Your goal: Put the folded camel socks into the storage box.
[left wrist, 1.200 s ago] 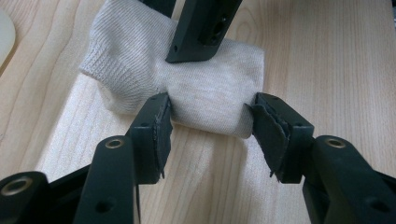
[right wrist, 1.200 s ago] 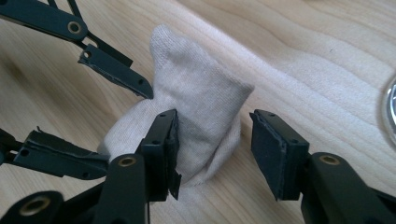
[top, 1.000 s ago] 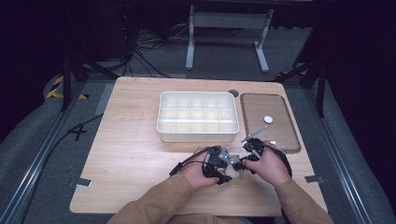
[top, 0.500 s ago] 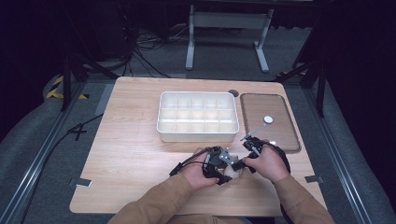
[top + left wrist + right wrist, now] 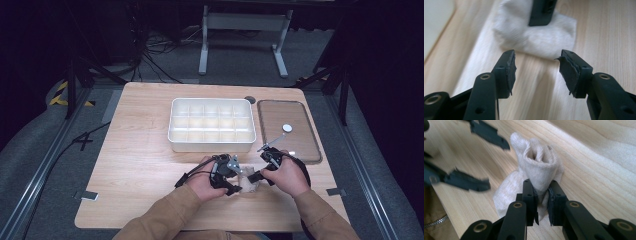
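Both claws are held low over the near edge of the wooden tabletop [image 5: 145, 150], side by side and close together. The right claw [image 5: 541, 195] is clamped on a small pale cloth [image 5: 534, 170]: in the right gripper view its two black jaws are seen pressed against a bunched, rolled-up part of the fabric, which stands up between them like a soft tube, while the remainder of the cloth is spread flat on the wood beneath. The left claw [image 5: 536, 67] is parted, with bare wood visible in the gap between its jaws and nothing held; the worn pads [image 5: 567, 72] are seen to be frayed at their edges. In the left gripper view the cloth [image 5: 541, 40] lies just ahead of the open jaws, apart from them, and a black jaw of the other claw is seen pressing down on it from above.

In the high view the cloth [image 5: 248, 184] is found between the two hands, near the front of the tabletop. The left hand [image 5: 202, 182] and the right hand [image 5: 287, 177] are each wrapped around a claw, and tan sleeves [image 5: 160, 220] enter from below. Farther back, a white compartmented tray [image 5: 175, 135] is set near the middle of the tabletop, and a clear lid [image 5: 300, 145] with a small white knob [image 5: 287, 128] lies just beside it on the right.
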`<state>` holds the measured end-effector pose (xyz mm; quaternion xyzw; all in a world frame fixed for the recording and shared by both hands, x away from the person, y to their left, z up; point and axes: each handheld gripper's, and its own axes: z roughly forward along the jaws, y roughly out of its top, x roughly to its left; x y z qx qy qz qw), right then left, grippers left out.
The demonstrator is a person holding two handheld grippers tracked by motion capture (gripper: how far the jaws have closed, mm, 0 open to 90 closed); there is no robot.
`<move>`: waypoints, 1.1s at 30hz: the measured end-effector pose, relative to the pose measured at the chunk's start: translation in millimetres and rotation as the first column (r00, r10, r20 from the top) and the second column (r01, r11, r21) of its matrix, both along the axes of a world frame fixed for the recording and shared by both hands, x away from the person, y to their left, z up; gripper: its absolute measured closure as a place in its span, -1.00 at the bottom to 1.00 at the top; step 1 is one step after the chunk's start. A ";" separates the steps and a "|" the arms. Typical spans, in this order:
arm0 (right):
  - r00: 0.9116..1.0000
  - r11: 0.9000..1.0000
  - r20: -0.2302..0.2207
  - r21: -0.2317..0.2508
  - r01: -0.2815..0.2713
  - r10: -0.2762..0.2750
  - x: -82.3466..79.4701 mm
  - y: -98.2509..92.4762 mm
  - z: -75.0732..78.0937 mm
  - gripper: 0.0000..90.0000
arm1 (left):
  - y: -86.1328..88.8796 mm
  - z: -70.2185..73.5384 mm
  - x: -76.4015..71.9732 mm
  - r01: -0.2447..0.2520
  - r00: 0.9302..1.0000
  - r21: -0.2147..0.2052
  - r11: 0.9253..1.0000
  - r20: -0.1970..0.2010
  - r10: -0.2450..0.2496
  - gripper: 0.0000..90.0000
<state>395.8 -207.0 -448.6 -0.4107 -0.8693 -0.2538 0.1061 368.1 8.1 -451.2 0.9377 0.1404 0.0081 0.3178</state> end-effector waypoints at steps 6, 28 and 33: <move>0.999 1.000 0.037 -0.001 -0.020 0.020 -2.0 -2.5 10.0 0.75 | 15.8 5.4 4.5 -0.028 1.000 -0.008 1.000 0.008 0.028 0.05; 0.982 0.998 0.184 -0.060 -0.037 0.048 12.1 -15.7 79.3 0.75 | 97.7 28.8 16.5 -0.215 0.975 -0.057 0.975 0.051 0.218 0.04; 0.980 0.997 0.192 -0.068 -0.033 0.046 16.4 -18.7 91.8 0.75 | 108.0 31.1 17.8 -0.237 0.969 -0.067 0.969 0.053 0.241 0.04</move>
